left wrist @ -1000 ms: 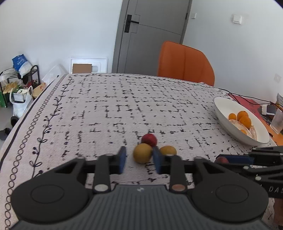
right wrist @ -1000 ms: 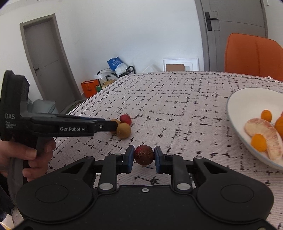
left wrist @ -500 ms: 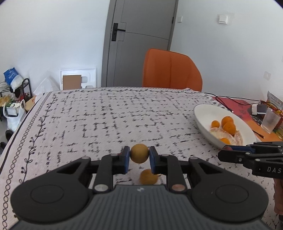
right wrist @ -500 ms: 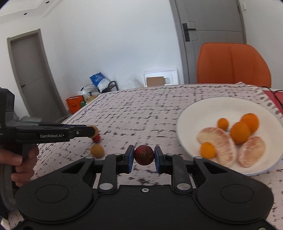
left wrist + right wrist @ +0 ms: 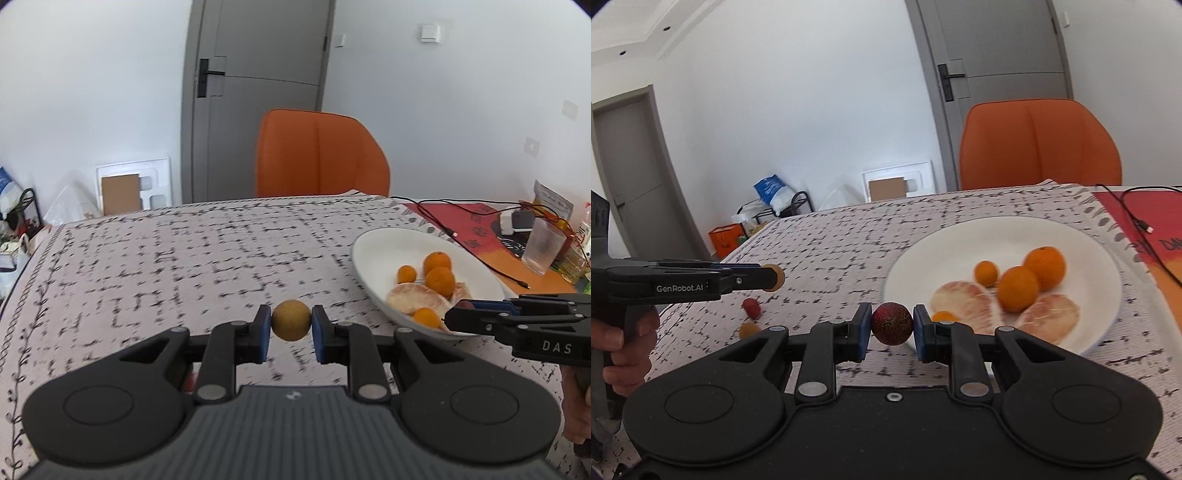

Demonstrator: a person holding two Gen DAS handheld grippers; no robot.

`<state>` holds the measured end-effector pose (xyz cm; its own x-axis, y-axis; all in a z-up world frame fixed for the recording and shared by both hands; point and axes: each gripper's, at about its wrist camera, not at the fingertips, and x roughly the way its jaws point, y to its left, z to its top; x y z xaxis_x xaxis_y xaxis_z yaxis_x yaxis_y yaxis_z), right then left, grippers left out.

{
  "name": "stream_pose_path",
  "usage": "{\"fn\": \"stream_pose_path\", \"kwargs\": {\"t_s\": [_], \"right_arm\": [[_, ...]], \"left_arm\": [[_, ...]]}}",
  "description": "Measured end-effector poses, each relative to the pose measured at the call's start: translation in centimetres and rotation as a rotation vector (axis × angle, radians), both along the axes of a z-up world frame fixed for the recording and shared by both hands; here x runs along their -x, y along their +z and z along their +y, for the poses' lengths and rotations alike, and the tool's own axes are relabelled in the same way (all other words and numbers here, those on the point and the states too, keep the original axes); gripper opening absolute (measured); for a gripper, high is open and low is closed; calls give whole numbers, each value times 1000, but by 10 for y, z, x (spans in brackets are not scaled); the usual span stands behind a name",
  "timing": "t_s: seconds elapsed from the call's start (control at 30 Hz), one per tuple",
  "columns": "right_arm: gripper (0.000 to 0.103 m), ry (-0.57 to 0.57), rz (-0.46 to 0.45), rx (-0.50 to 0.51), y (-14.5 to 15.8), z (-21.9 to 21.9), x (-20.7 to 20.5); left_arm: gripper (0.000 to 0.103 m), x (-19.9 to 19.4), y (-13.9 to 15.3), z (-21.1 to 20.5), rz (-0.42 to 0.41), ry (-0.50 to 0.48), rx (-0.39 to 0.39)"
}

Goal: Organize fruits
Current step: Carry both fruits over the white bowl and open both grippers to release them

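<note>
My left gripper (image 5: pixel 291 326) is shut on a round yellow-brown fruit (image 5: pixel 291 319), held above the patterned tablecloth, left of the white plate (image 5: pixel 373 248). My right gripper (image 5: pixel 891 326) is shut on a dark red fruit (image 5: pixel 891 322), held at the near left rim of the plate (image 5: pixel 1108 266). The plate holds several small oranges (image 5: pixel 1017 288) and peeled pomelo segments (image 5: pixel 962 300). A small red fruit (image 5: pixel 752 307) and a small yellow fruit (image 5: pixel 749 329) lie on the cloth at the left. The left gripper also shows in the right wrist view (image 5: pixel 772 277), and the right gripper in the left wrist view (image 5: pixel 465 314).
An orange chair (image 5: pixel 321 155) stands behind the table. A red mat (image 5: pixel 476 225) with cables, a white charger (image 5: pixel 515 221) and a glass (image 5: pixel 542 246) lie at the far right. Clutter and bags (image 5: pixel 775 195) sit on the floor to the left.
My left gripper closed on the yellow-brown fruit, lifted it and moved toward the plate. My right gripper carried the dark red fruit right to the plate's near rim.
</note>
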<state>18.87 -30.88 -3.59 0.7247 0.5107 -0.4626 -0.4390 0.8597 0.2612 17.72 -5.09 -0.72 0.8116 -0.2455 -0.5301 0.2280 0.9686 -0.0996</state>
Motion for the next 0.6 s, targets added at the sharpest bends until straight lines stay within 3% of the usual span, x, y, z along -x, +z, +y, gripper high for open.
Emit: {"fn": "stream_pose_path", "kwargs": {"t_s": [0.6], "right_arm": [[22,-120,-3,-17,-3,-51,-21]], "left_arm": [[22,-30,6,-59,0,-107,-29]]}}
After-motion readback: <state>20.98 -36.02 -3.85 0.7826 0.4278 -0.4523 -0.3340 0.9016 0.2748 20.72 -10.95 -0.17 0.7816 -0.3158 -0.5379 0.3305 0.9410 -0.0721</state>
